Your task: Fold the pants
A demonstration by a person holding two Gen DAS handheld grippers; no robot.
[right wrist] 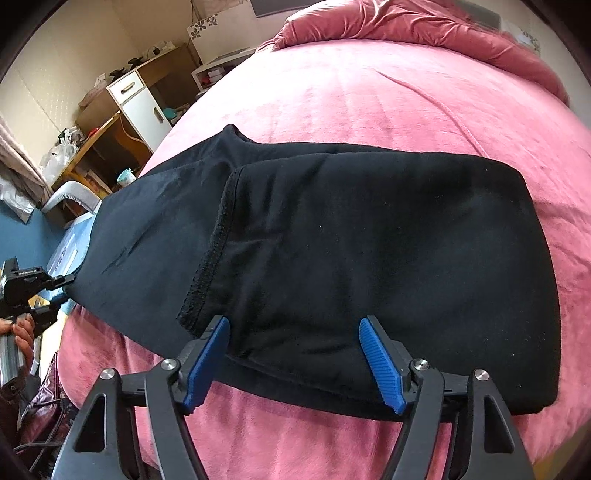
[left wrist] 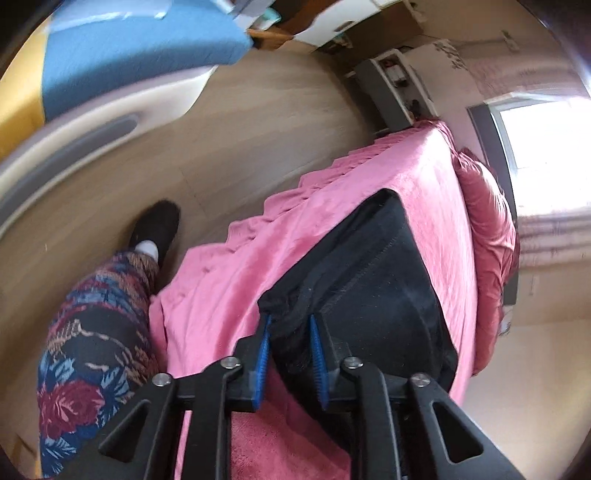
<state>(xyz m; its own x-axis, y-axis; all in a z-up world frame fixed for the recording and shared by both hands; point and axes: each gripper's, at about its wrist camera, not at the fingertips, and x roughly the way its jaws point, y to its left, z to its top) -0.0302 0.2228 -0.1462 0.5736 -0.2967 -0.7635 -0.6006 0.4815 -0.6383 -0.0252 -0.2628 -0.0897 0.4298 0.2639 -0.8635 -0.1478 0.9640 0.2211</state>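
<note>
Black pants [right wrist: 351, 251] lie on a pink bed, folded over themselves, with a hemmed edge [right wrist: 210, 258] lying across the lower layer. My right gripper [right wrist: 293, 325] is open, its blue pads spread over the pants' near edge, holding nothing. My left gripper [left wrist: 290, 321] has its blue pads closed on the bunched end of the pants [left wrist: 369, 280], lifted at the bed's side. The left gripper also shows in the right wrist view [right wrist: 59, 284] at the pants' far left end.
The pink bed cover [right wrist: 406, 103] has a rumpled pink duvet [right wrist: 424, 22] at its head. A white cabinet [right wrist: 144, 99] and wooden desk [right wrist: 92, 144] stand beyond the bed. My patterned trouser leg [left wrist: 92, 339] and foot stand on the wooden floor [left wrist: 240, 129] beside the bed.
</note>
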